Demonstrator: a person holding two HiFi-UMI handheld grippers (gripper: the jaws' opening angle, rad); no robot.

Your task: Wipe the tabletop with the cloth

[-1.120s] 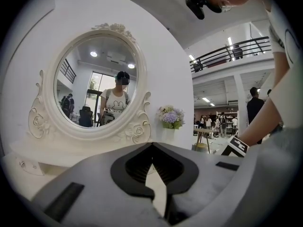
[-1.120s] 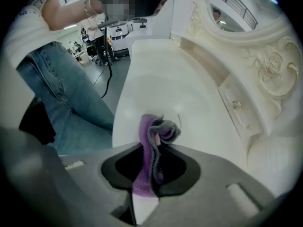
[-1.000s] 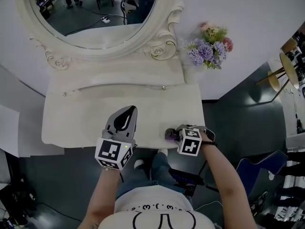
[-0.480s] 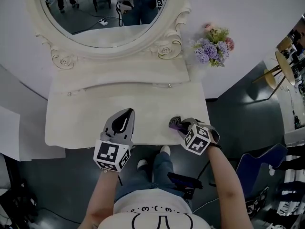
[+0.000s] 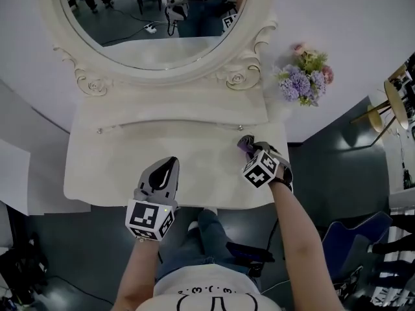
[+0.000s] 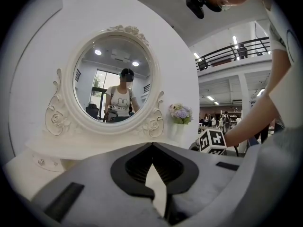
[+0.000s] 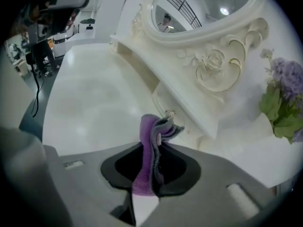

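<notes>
While right gripper [image 7: 152, 148] clamps folded purple cloth [image 7: 147, 126] near dressing-table top [image 5: 117, 167] right edge | cloth likely soft, light, limp: grip mid-fold | left gripper [image 6: 152, 145] closed, empty.

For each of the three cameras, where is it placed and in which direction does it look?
Head view: on the person's head, looking steeply down on the table; both forearms, the left gripper and the right gripper show.
Left gripper view: on the left gripper, looking along its shut, empty jaws to the mirror; the person's right arm shows.
Right gripper view: on the right gripper, looking along jaws shut on the cloth, across the table.
Shared: both gripper views show the flowers.
</notes>
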